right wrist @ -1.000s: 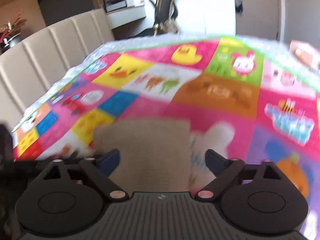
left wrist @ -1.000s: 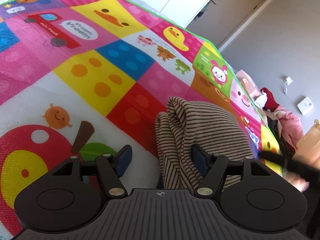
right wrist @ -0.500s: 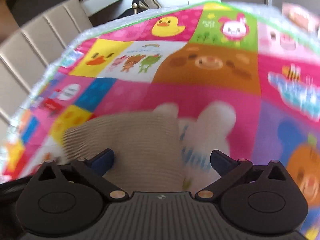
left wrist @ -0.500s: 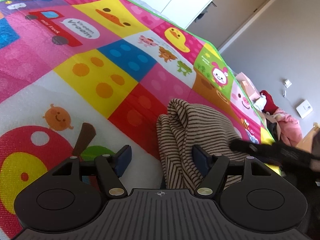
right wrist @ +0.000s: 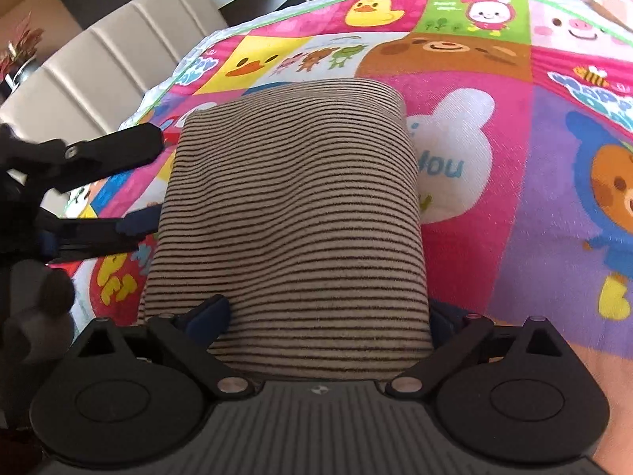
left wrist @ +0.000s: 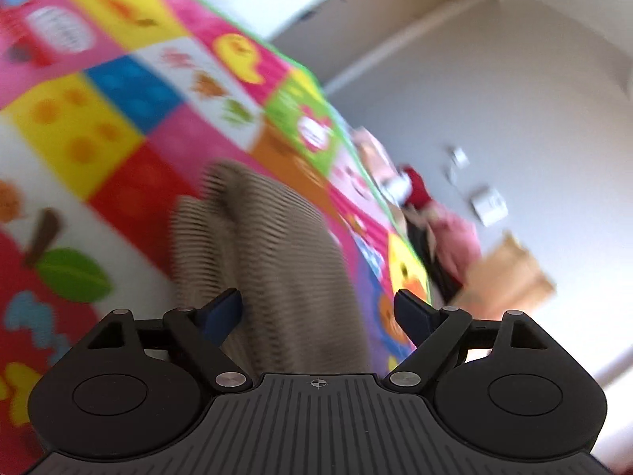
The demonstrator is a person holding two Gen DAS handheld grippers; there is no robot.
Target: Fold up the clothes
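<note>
Lying folded on the play mat (right wrist: 514,126), the striped garment (right wrist: 292,213) runs lengthwise straight ahead of the right gripper (right wrist: 328,316), nearer, its jaws wide astride the near end, gripping nothing; the left gripper (left wrist: 316,308) gapes empty alongside.

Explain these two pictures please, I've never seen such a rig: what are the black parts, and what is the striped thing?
A person holds one hand-held gripper in each hand, each carrying a camera that looks along its two fingers. The left hand-held gripper gives the blurred picture, the right hand-held gripper the sharp one, where the left one also shows at the left edge. Both stand open and grip nothing. The folded striped garment lies on a colourful cartoon play mat, its near end between the right one's fingers. More clothes lie beyond the mat.
</note>
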